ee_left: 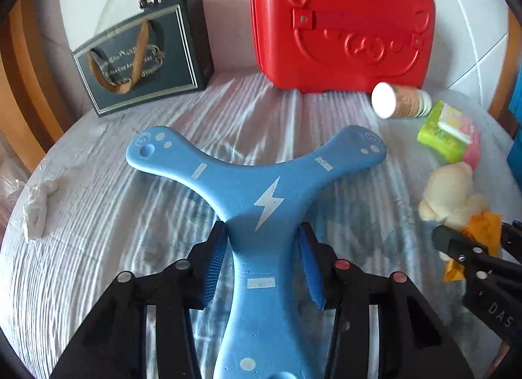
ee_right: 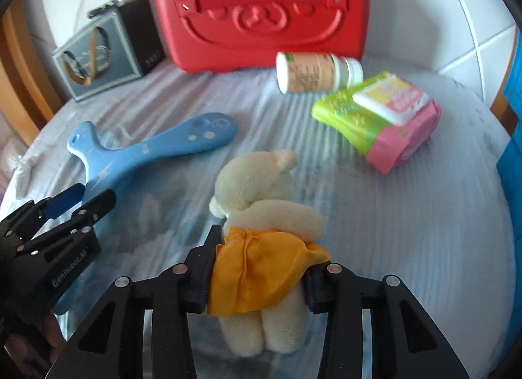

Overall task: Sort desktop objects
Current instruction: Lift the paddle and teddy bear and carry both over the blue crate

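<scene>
The left gripper (ee_left: 264,258) is closed on the near arm of the blue boomerang (ee_left: 257,189). The right gripper (ee_right: 257,268) clamps the plush bear (ee_right: 264,212) at its orange skirt. Only the right view shows the bottle's (ee_right: 313,74) label and the wipes pack (ee_right: 385,118) at two o'clock.

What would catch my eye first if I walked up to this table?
Probably the big red bear-faced case standing at the back. Next, the blue three-armed boomerang lying mid-table, one arm between the left tongs, and the cream plush toy in a yellow skirt, squeezed at the waist by the right tongs.
</scene>
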The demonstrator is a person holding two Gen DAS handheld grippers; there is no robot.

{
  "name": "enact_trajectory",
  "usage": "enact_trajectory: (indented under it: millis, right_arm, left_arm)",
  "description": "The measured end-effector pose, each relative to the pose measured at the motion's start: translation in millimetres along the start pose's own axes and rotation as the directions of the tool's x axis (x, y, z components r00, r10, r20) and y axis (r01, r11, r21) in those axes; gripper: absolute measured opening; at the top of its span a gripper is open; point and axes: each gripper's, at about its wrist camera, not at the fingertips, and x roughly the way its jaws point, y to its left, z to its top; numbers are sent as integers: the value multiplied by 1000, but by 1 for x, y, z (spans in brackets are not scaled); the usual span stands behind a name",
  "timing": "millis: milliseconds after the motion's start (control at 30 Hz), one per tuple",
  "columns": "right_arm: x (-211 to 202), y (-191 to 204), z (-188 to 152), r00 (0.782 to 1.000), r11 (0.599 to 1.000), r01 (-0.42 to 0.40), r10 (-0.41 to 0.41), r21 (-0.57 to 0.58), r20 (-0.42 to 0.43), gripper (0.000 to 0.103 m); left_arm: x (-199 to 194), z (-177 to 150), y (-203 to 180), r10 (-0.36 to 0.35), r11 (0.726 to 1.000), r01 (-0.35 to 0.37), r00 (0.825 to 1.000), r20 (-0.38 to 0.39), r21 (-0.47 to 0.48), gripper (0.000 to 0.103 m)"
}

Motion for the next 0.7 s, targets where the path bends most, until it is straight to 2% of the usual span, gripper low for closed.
enact_trajectory:
  millis: [167, 367, 567, 700]
  right_arm:
    - [-40, 8, 2, 998, 999, -31, 32, -6, 63, 41]
    - [-115, 15, 3, 985, 998, -57, 58, -8, 164, 41]
    - [-203, 20, 7, 952, 997, -79, 82, -21, 296, 41]
    - [-265, 20, 3, 920, 997, -73, 81, -36, 382, 41]
  left_arm:
    - [-52, 7, 3, 1, 1000, 0, 997, 74, -26, 44]
    - [-133, 11, 1, 30, 999, -24, 986, 165, -38, 44]
    - [-222, 9, -9, 51, 996, -32, 968, 245, -80, 44]
    - [-273, 8, -17, 51, 995, -23, 950, 307, -96, 44]
